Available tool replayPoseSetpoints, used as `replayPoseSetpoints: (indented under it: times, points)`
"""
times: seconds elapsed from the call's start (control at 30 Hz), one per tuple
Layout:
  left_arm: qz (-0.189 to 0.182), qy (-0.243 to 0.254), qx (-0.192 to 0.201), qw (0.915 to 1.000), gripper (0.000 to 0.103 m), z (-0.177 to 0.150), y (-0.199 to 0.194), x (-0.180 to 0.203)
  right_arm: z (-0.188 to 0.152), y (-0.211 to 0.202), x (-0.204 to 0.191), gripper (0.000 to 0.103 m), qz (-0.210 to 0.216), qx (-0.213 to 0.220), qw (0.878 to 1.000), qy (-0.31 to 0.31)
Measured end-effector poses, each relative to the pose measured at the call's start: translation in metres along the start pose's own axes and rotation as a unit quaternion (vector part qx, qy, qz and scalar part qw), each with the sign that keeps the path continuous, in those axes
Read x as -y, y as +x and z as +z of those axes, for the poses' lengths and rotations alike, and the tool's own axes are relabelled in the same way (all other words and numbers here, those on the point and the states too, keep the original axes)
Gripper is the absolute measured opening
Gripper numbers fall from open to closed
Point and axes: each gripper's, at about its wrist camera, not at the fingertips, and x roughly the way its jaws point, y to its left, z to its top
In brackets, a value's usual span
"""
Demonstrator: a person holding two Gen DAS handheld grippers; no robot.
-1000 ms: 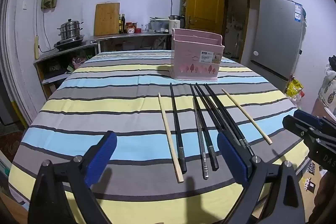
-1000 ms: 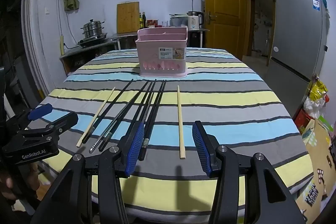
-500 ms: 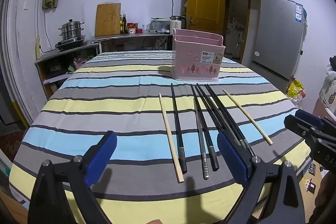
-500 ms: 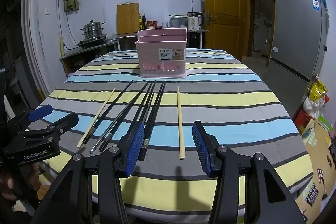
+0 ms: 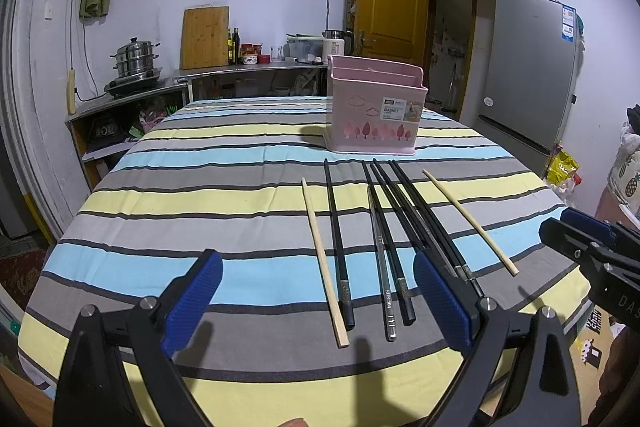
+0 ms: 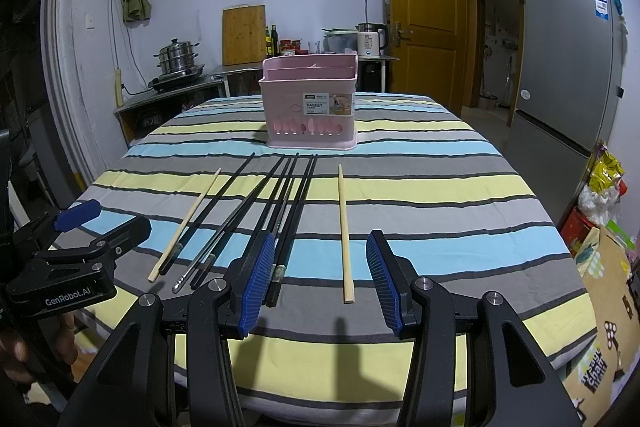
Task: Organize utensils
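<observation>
I hold both grippers, left (image 5: 316,301) and right (image 6: 322,277), spread and empty over the chopsticks (image 6: 280,211), lined up toward the basket (image 6: 310,103) for easy picking.

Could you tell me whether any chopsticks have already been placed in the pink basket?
No, in the right wrist view every chopstick, like the wooden chopstick, lies flat on the tablecloth, and nothing pokes above the pink basket.

A striped tablecloth (image 5: 224,163) covers the table; far left sit a steel steamer pot (image 5: 135,58) and wooden cutting board (image 5: 205,37), a grey fridge (image 5: 527,75) far right.
</observation>
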Motion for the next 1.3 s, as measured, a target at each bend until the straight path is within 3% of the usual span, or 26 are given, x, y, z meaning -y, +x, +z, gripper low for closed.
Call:
replayPoseSetpoints:
  times: [1.3]
  points:
    - [-0.003,0.005,0.000,1.0000,0.098,0.0008,-0.0017,0.0060,0.0001,0.0010,-0.0019,0.049,0.000,0.000,1.000,0.001]
